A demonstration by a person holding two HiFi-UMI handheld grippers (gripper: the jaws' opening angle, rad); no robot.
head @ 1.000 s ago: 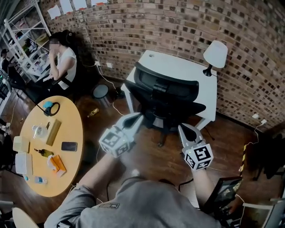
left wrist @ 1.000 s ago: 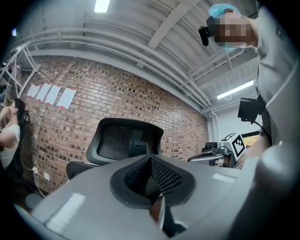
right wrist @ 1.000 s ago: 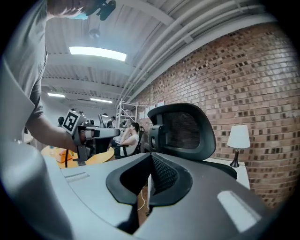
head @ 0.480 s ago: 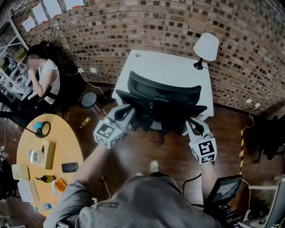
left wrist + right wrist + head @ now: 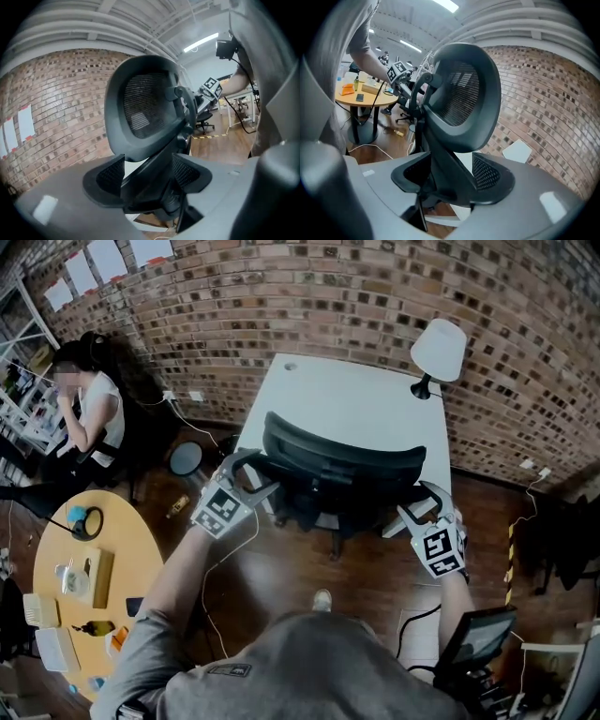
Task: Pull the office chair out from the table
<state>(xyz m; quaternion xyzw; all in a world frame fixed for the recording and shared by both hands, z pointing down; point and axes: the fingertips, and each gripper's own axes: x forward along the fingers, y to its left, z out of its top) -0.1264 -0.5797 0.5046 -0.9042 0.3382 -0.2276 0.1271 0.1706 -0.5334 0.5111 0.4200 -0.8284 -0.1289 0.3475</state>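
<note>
Office chair (image 5: 342, 460): one (one table (image 5: 347, 395), one lamp (image 5: 438, 348))

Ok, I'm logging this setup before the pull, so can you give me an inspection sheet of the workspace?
Surface: white rectangular desk against brick wall, holds a white-shaded lamp.
Job's things: black mesh office chair tucked at the desk.
Clutter: small items on round wooden table, at left.
Grippers: left tool and right tool flank the chair back; both jaws have just been opening, chair frame between them, unclamped.
Cables: white cable loops on wooden floor.
Surroundings: seated person at left.
</note>
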